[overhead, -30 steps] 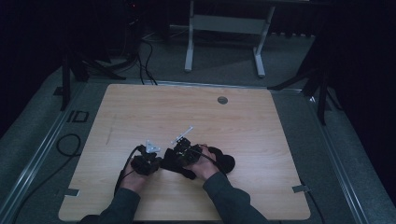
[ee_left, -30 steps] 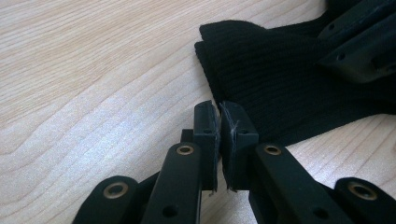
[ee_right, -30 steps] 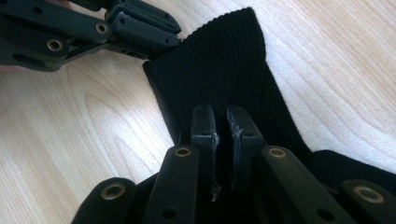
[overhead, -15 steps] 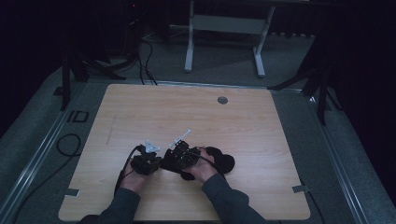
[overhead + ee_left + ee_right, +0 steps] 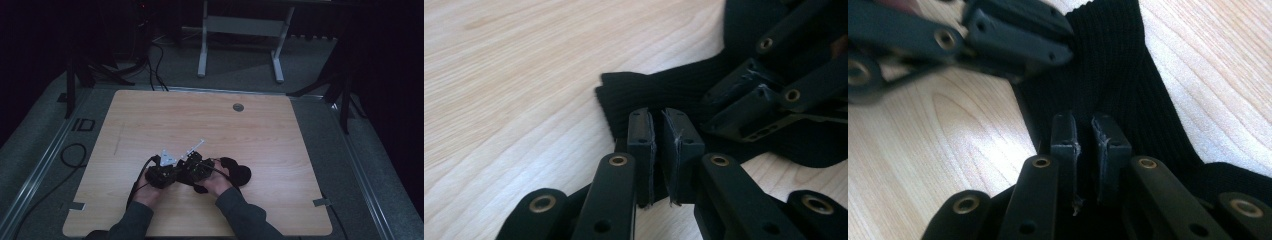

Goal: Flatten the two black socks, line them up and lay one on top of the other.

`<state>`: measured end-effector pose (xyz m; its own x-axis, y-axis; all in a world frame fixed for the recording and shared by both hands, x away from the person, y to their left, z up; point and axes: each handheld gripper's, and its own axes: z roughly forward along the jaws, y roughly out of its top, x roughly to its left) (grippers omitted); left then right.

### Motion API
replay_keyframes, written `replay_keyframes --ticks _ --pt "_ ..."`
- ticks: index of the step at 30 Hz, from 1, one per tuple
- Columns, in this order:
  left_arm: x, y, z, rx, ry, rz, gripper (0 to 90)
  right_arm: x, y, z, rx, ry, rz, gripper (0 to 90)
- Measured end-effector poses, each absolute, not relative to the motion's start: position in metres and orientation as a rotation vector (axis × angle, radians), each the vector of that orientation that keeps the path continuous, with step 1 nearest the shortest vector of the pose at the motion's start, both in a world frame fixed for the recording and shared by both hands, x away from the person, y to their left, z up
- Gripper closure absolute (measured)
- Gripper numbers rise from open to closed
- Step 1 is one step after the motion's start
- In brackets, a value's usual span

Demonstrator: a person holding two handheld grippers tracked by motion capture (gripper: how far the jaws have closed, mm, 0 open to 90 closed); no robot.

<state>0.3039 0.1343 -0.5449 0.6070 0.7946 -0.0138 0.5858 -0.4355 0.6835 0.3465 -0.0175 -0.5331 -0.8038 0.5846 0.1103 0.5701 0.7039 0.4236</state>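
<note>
Both tongs, left (image 5: 658,150) and right (image 5: 1087,155), are pinching the black sock's (image 5: 1113,70) ribbed cuff (nearly clenched), seemingly spreading it on the worktop (image 5: 280,130).

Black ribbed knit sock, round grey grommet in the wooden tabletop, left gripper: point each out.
Black ribbed knit sock (image 5: 1108,65), right gripper view, on its ribbed cuff.
Round grey grommet (image 5: 238,107), high view, on its centre.
Left gripper (image 5: 658,131), left gripper view, midway between its fingertips.

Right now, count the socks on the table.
1 that I can tell: a black sock on the table, towards its near edge, its ribbed end pinched by the left gripper and the right gripper. The dark heap may hide a second.
</note>
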Motion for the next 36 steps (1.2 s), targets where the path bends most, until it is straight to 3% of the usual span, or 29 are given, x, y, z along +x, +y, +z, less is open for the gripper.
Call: replay_keyframes --ticks 7,13,20,36 --pt "0.307 0.135 -0.549 2.189 1.098 0.372 84.7 0.347 -0.018 -0.533 0.968 2.873 0.702 80.5" --pt "0.306 0.133 -0.549 2.193 1.094 0.382 85.3 0.342 -0.018 -0.527 0.937 2.884 0.748 62.4" --pt "0.306 0.133 -0.55 2.19 1.093 0.386 85.5 0.34 -0.031 -0.503 0.889 2.843 0.831 54.7" --pt "0.305 0.134 -0.55 2.192 1.09 0.39 85.4 0.367 -0.115 -0.483 1.154 2.595 0.842 57.1"
